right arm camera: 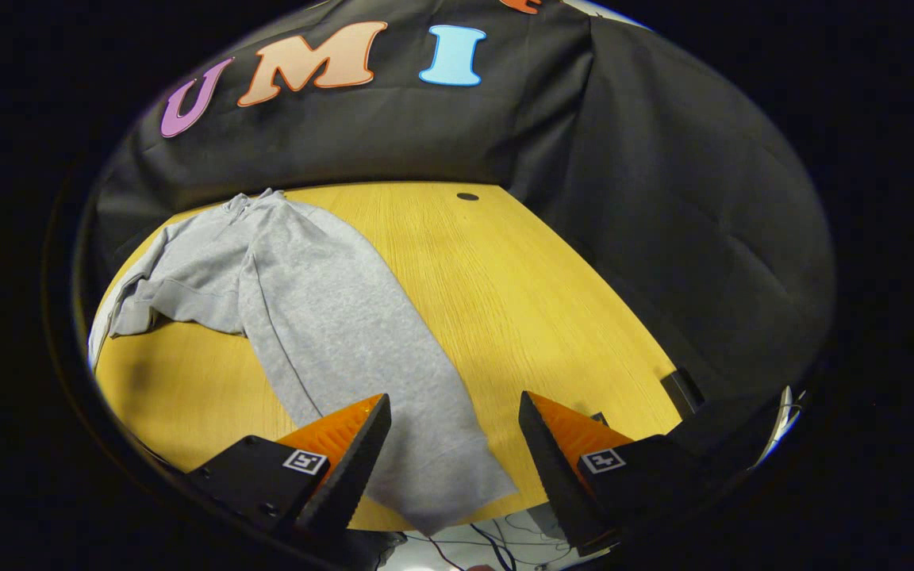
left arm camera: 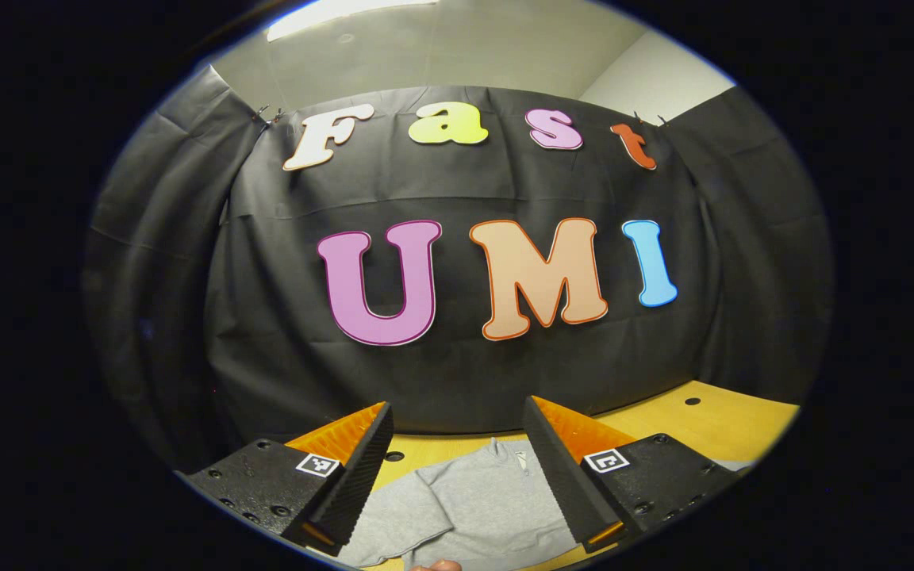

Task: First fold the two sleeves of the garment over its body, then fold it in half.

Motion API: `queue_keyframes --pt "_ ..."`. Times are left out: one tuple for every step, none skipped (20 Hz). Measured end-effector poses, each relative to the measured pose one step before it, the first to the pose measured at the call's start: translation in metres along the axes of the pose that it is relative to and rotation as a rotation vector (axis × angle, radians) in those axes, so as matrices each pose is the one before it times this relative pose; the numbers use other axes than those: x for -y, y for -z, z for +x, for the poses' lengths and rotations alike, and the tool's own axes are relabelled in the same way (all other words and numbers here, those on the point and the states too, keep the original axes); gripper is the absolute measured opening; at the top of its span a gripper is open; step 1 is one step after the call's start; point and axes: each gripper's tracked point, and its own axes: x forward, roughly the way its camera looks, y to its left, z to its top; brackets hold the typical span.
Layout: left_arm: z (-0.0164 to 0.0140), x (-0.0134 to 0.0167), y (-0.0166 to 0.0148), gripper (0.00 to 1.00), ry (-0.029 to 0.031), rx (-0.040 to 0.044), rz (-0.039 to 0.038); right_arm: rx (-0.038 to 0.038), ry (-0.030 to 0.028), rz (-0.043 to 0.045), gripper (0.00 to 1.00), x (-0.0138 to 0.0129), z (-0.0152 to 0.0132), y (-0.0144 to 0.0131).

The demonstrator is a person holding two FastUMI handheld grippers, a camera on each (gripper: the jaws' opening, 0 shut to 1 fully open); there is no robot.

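A grey long-sleeved sweatshirt [right arm camera: 306, 309] lies flat on the wooden table [right arm camera: 520, 301]. Its collar is at the far end by the black cloth wall and one long sleeve runs toward the near edge. In the right gripper view the cuff end [right arm camera: 457, 484] lies between and below my right gripper [right arm camera: 455, 420], which hovers open above it. The other sleeve is bent over the body at the left [right arm camera: 179, 293]. In the left gripper view my left gripper [left arm camera: 457, 424] is open and held above the sweatshirt [left arm camera: 481, 500], with nothing between its fingers.
Black cloth closes the booth at the back and right. The table has small round holes [right arm camera: 466, 196] near the far edge. Cables [right arm camera: 497, 539] hang below the near table edge. A small dark block [right arm camera: 681, 390] sits at the table's right rim.
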Motion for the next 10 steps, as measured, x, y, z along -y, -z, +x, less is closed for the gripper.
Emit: queue_keyframes --pt "0.00014 0.00068 0.00046 0.95 0.00032 -0.00142 -0.00092 -0.01278 0.00239 0.00244 1.0 0.00114 0.00053 0.00478" --pt "0.00014 0.00036 0.00028 0.95 0.00099 -0.00269 0.00029 -0.01259 0.00075 0.00105 1.0 0.00105 0.00054 0.00639" --pt "0.00027 0.00003 0.00186 0.95 0.00091 -0.00131 0.00073 -0.01009 0.00017 0.0009 1.0 0.00099 0.00045 0.0046" --pt "0.00016 0.00065 -0.00011 0.95 0.00076 -0.0004 0.00109 -0.01313 -0.0011 0.00348 1.0 -0.00007 0.00044 0.00555" --pt "0.00006 0.00031 -0.00001 0.95 0.00004 -0.00023 0.00107 -0.01566 -0.00419 0.00421 1.0 -0.00133 0.00083 0.0059" --pt "0.00076 0.00063 -0.00006 0.95 0.00203 -0.00088 -0.00025 -0.01351 -0.00167 0.00246 1.0 -0.00079 0.00147 0.00615" --pt "0.00029 0.00087 0.00094 0.95 0.00082 -0.00139 0.00032 -0.01274 -0.00242 0.00191 1.0 -0.00085 0.00053 0.0041" --pt "0.00068 0.00003 -0.00032 0.95 0.00111 -0.0012 0.00111 -0.00807 -0.00272 0.00231 1.0 -0.00185 0.00143 0.00415" --pt "-0.00001 0.00033 0.00065 0.95 0.00018 -0.0007 0.00144 0.00447 -0.00228 0.00908 1.0 -0.00023 -0.00028 -0.00165" --pt "0.00056 0.00005 -0.00042 0.95 -0.00035 -0.00052 0.00068 -0.01017 -0.00455 0.00773 1.0 -0.00077 0.00099 0.0017"
